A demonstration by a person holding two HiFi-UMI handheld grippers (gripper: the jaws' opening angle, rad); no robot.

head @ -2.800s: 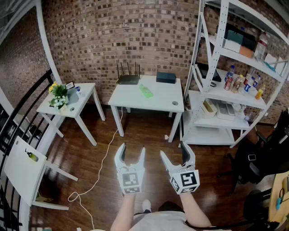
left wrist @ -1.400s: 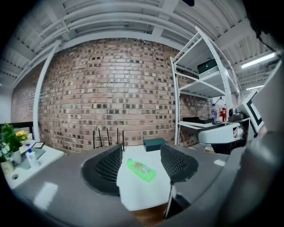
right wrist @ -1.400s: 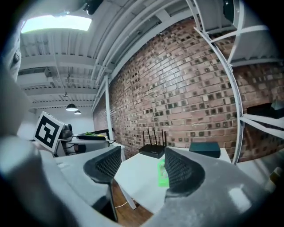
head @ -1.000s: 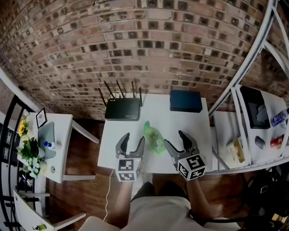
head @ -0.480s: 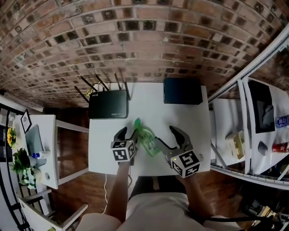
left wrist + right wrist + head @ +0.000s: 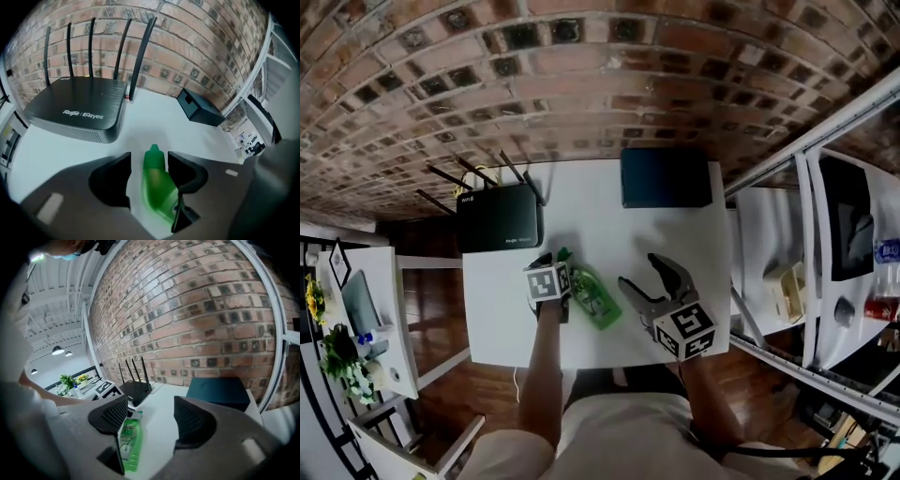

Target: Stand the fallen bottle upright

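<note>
While the green bottle (image 6: 593, 298) lies on its side near the front of the white surface (image 6: 581, 197), neither gripper has hold of it. Left gripper (image 6: 148, 161): lowered over the cap end, jaws apart, with the bottle's neck and cap between them. A strip of surface shows on one side of the neck; contact on the other side cannot be confirmed. Right gripper (image 6: 639, 274): jaws wide apart, nothing between them but bare surface, with the bottle's body lying just beside its left jaw, label showing. Bottle orientation: cap toward the back of the surface, base toward the person. A router (image 6: 499, 217) sits at the back left and a dark box (image 6: 667, 177) at the back right, both apart from the work. Assessment: the step in hand is the approach and grasp, and the bottle is not yet lifted. The next move, in my judgement, calls for the left jaws to close squarely on the neck or shoulder. A rotation should then bring the cap upward while the base pivots on the surface, the right gripper being on hand to steady the body. Risk noted: the neck tapers and looks smooth, so a grip too near the cap may slip.
</note>
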